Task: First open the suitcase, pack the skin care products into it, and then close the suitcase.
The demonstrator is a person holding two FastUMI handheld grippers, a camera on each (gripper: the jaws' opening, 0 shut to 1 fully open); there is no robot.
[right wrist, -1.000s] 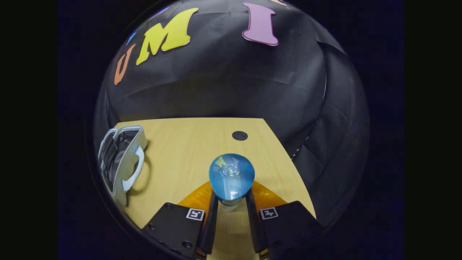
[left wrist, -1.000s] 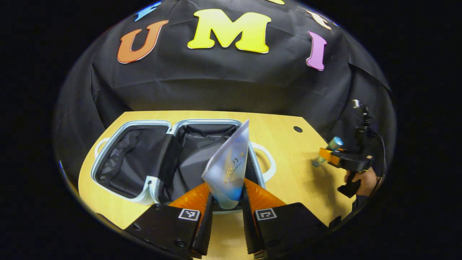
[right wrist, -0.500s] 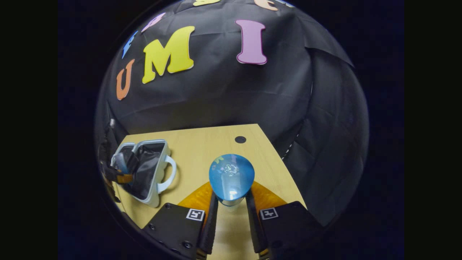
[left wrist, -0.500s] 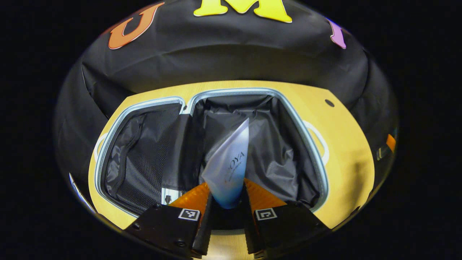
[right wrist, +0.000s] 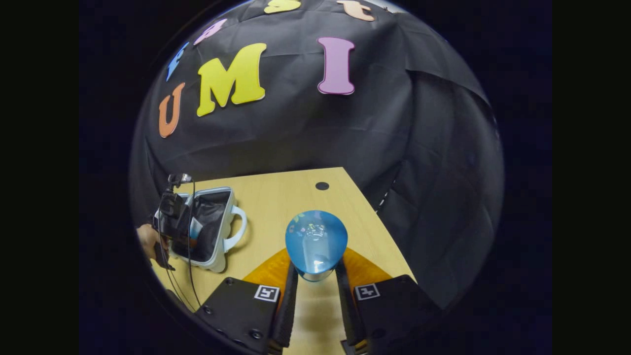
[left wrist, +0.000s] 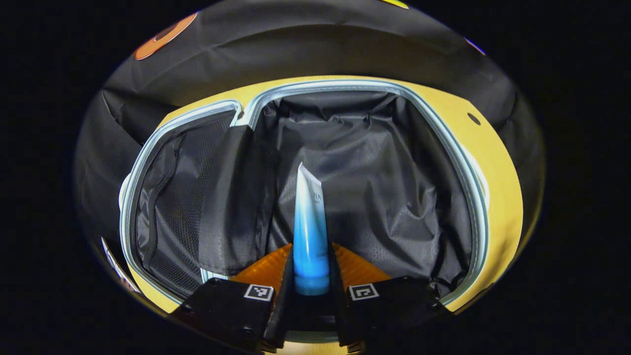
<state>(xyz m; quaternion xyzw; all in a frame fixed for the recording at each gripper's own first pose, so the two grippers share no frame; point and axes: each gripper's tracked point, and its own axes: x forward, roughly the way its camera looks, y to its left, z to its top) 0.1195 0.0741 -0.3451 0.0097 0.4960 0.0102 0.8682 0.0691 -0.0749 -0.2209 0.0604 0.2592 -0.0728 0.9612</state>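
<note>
The suitcase (left wrist: 458, 162) lies open on the wooden table, pale blue rim, black lining in both halves. My left gripper (left wrist: 310, 276) is shut on a blue-to-white skin care tube (left wrist: 308, 222) and holds it low over the right half, its crimped end pointing forward. In the right gripper view, my right gripper (right wrist: 314, 268) is shut on a blue bottle (right wrist: 315, 239) seen end-on above the table. Far left there, the suitcase (right wrist: 217, 231) and the left gripper (right wrist: 172, 222) with a hand (right wrist: 146, 239) show small.
The wooden table (right wrist: 281, 202) has a small dark hole (right wrist: 322, 186) near its far edge. A white carry handle (right wrist: 240, 224) sticks out of the suitcase's right side. Bare tabletop lies between the suitcase and my right gripper.
My left gripper moved forward and down into the suitcase's right half, and the tube turned edge-on. My right gripper drifted slightly with the bottle still held; the suitcase shifted in its view.
</note>
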